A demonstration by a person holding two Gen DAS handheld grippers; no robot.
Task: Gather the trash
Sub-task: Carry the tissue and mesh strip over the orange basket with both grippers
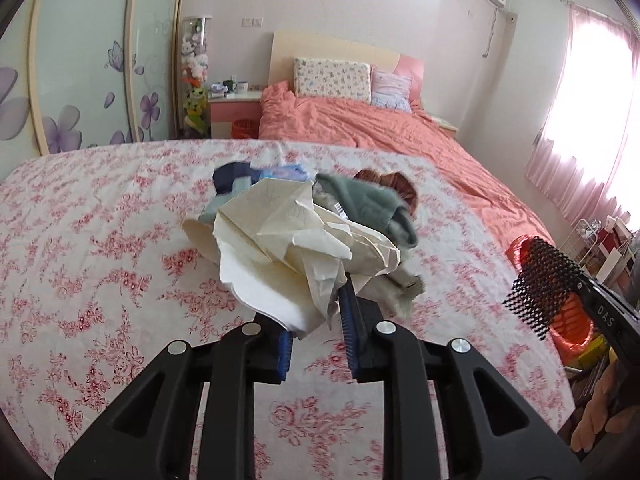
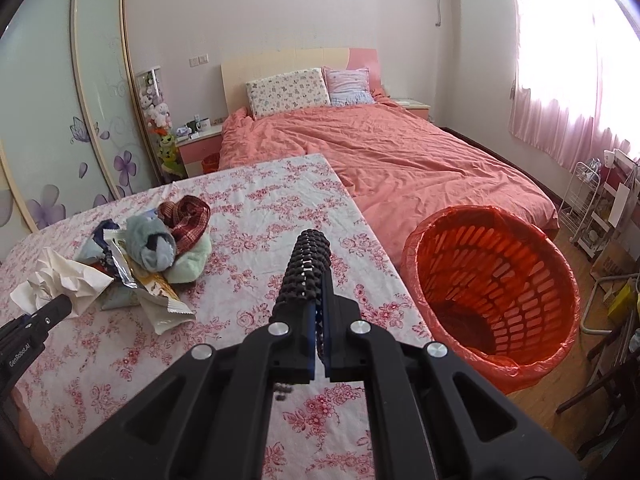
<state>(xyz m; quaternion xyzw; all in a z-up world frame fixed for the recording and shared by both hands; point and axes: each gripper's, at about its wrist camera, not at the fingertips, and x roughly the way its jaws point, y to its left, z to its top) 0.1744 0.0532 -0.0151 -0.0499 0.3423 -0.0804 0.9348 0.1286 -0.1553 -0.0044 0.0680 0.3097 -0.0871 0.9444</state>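
My left gripper [image 1: 318, 320] is shut on a crumpled sheet of cream paper [image 1: 288, 248] and holds it just above the floral table [image 1: 100, 260]. The paper also shows in the right wrist view [image 2: 60, 280] at the far left. My right gripper [image 2: 318, 320] is shut on a black spiky roller-like object [image 2: 306, 272], over the table's right part. It also shows in the left wrist view [image 1: 540, 284]. An orange slotted trash basket [image 2: 492, 284] with a red liner stands on the floor right of the table.
A pile of socks [image 2: 154, 244], a plaid cloth [image 2: 188, 216] and snack wrappers [image 2: 160, 300] lies on the table behind the paper. A bed with a coral cover [image 2: 400, 160] is beyond. A white rack [image 2: 592, 208] and clutter stand at the right wall.
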